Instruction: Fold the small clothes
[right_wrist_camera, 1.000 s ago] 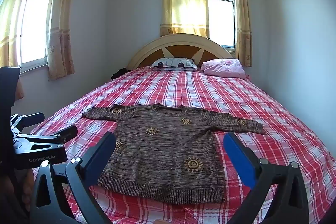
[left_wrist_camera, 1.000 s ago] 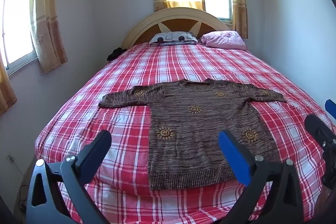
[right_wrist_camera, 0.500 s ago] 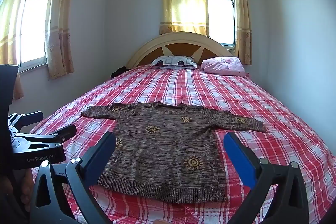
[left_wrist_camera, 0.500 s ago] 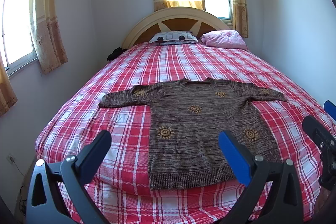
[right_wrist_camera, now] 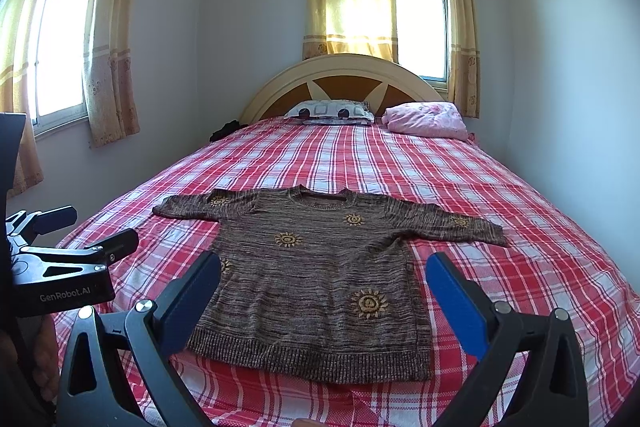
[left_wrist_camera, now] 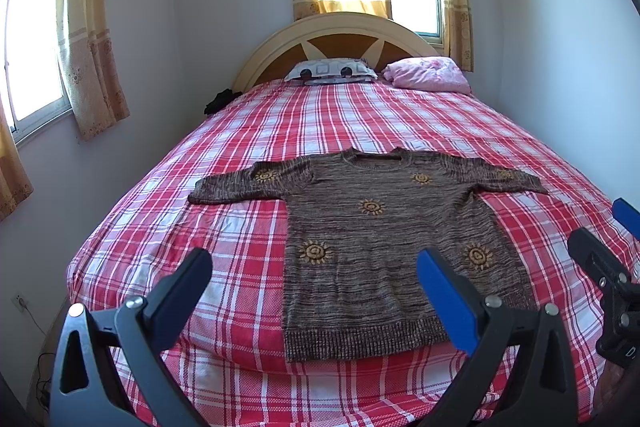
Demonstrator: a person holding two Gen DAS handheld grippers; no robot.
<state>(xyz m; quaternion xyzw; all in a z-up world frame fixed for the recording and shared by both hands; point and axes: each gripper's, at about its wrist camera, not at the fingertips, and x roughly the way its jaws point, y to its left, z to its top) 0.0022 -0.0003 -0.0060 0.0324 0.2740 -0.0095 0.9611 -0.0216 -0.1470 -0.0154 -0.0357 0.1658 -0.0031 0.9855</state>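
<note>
A brown knitted sweater (left_wrist_camera: 380,239) with orange sun patterns lies flat, face up, on the red plaid bed, sleeves spread to both sides, hem toward me. It also shows in the right wrist view (right_wrist_camera: 320,275). My left gripper (left_wrist_camera: 316,283) is open and empty, held above the foot of the bed, just short of the hem's left part. My right gripper (right_wrist_camera: 324,287) is open and empty, above the hem. The left gripper also shows at the left edge of the right wrist view (right_wrist_camera: 76,247).
The bed (left_wrist_camera: 248,155) with a red and white plaid sheet fills the room. A patterned pillow (left_wrist_camera: 332,70) and a pink pillow (left_wrist_camera: 428,74) lie by the headboard. A dark item (left_wrist_camera: 218,101) lies at the bed's far left edge. Walls stand close on both sides.
Both grippers have shifted only slightly; the sweater sits a little higher in the right wrist view. The sweater lies as before.
</note>
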